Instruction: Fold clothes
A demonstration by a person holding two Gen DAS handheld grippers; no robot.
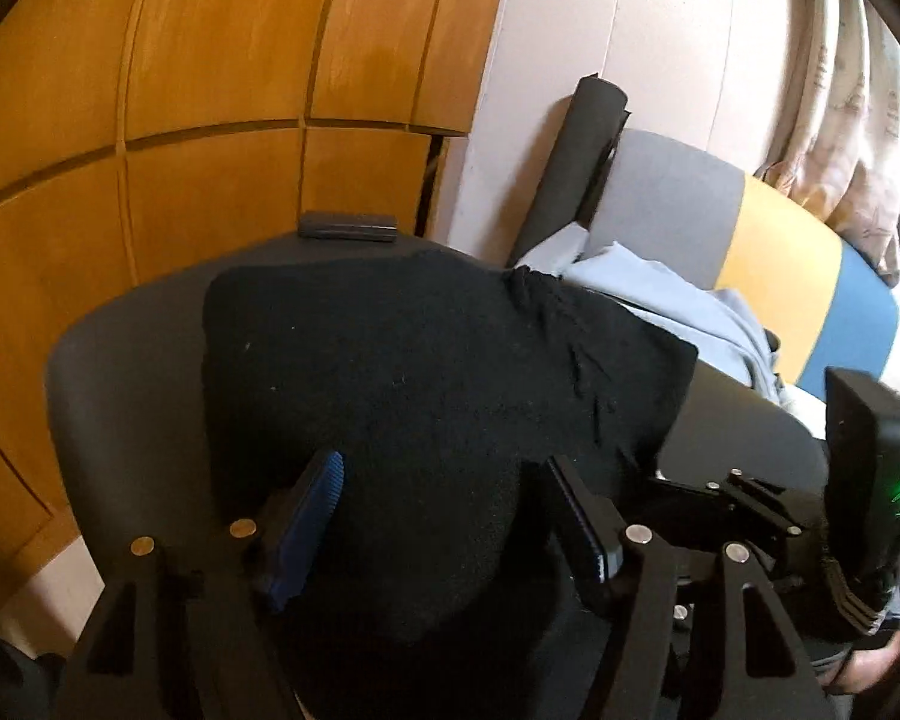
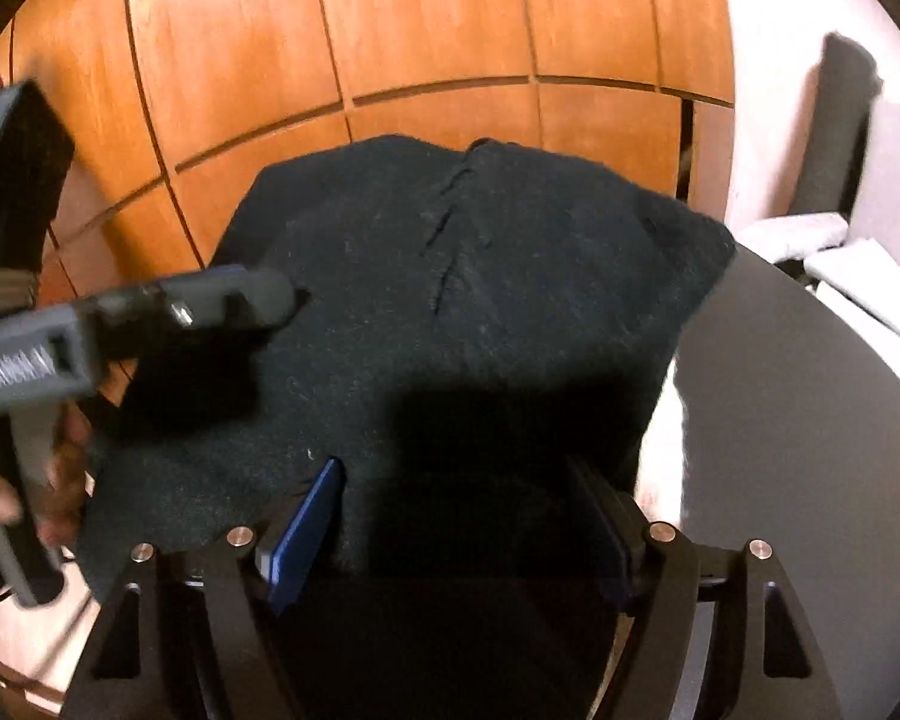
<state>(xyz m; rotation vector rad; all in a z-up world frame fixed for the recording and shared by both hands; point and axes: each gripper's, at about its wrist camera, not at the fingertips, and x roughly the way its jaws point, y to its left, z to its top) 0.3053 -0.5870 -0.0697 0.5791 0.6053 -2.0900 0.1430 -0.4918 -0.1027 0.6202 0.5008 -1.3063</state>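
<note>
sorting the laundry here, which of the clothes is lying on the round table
The black knitted garment, spread folded over the dark round table. The pale blue clothes lie behind it, off the table, against the grey, yellow and blue cushion.

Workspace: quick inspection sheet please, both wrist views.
Surface: round grey table, mostly covered.
Job's things: black knit garment folded flat on the table.
Clutter: small dark case at the far edge; pale blue clothes beside the table.
Grippers: left claw and right claw both open over the garment's near edge, pads not pressing.
Cables: nothing seen.
Surroundings: wooden panels, striped sofa, rolled dark mat.
</note>
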